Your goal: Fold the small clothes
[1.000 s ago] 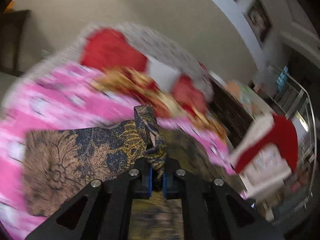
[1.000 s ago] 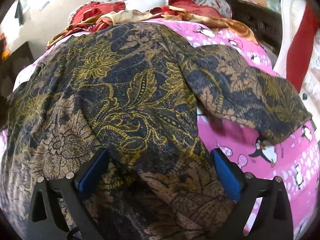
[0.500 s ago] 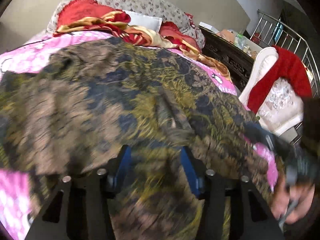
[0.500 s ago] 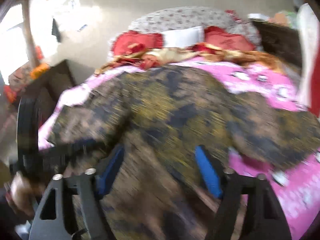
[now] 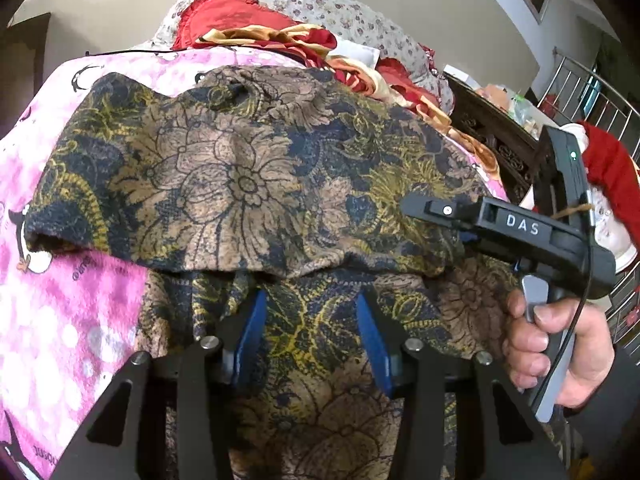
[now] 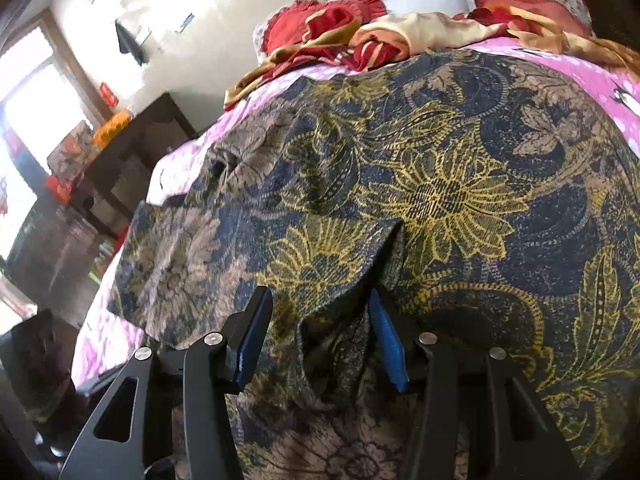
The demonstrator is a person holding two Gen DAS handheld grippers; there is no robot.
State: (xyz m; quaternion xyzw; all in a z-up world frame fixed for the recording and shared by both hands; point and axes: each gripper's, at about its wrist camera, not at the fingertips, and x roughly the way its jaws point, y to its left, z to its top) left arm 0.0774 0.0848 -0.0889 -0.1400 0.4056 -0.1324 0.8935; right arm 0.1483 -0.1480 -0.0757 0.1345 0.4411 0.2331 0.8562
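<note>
Clearly soft: patterned garment (image 5: pixel 248 184) lies limp, light, on the bed (image 5: pixel 80 320).
Hold: near hem fold.
Left claw (image 5: pixel 312 336): closing, cloth between pads, ungripped.
Right claw (image 6: pixel 320 340): closing around a ridge.

Daylight enters from a window (image 6: pixel 24 92) at the left of the right wrist view, overexposed to white glare. Centres are sharp. Fisheye distortion bends the edges; corners vignette to black. The left side shows slight motion blur.

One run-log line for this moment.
garment: floral cloth on pink blanket | left gripper: closing, cloth between pads | right gripper: closing over fold
</note>
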